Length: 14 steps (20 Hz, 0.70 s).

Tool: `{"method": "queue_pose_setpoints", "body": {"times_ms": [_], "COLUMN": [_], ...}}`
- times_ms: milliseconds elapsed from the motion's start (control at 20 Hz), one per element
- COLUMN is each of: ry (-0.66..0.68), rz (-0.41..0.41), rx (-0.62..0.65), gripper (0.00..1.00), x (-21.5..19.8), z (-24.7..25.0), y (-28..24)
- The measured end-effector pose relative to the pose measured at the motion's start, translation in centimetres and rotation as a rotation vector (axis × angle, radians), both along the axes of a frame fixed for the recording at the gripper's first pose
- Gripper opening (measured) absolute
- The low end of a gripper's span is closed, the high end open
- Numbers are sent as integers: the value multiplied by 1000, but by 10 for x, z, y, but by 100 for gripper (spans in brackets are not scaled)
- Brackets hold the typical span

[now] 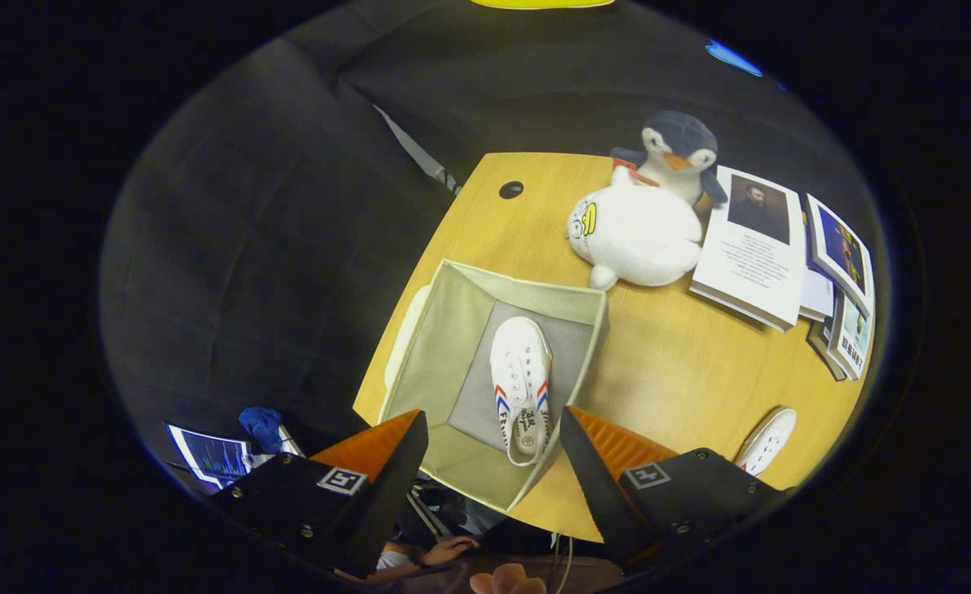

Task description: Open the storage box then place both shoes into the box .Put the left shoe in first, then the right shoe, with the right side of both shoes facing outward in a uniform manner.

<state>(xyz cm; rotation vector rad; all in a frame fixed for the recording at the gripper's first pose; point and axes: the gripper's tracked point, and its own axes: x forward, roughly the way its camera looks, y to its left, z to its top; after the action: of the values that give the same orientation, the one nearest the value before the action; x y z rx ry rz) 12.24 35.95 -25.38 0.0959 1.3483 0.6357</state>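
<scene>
Gripper view, looking down over a wooden table (683, 363). The gripper (493, 441) is being held above the storage box (444, 346), its two fingers being kept wide apart with nothing clamped between them. The storage box, a pale fabric container with its top open, is being seen at the table's near corner, just ahead of the fingers. One white shoe (521, 386), marked with red and blue stripes, is lying on the box's grey floor, its heel opening being shown between the two fingertips and its toe pointing away from them. A second white shoe (767, 440) is lying on the bare tabletop, well apart from the box and beyond the right-hand finger, its rear part being hidden by the gripper body. Beyond the box, a white plush toy (638, 235) is resting against a penguin plush (679, 153); several books (782, 247) are being displayed just beside them. A hand (450, 549) is being seen below the table edge, and a lit screen (213, 455) is standing beside the other finger.
</scene>
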Motion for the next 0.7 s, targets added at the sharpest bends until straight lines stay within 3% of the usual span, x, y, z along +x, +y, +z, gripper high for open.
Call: {"method": "queue_pose_setpoints", "body": {"times_ms": [350, 700], "ry": [-2, 29], "rz": [-108, -231], "rx": [9, -3], "gripper": [97, 97], "x": [0, -13], "z": [16, -1], "y": [-72, -145]}}
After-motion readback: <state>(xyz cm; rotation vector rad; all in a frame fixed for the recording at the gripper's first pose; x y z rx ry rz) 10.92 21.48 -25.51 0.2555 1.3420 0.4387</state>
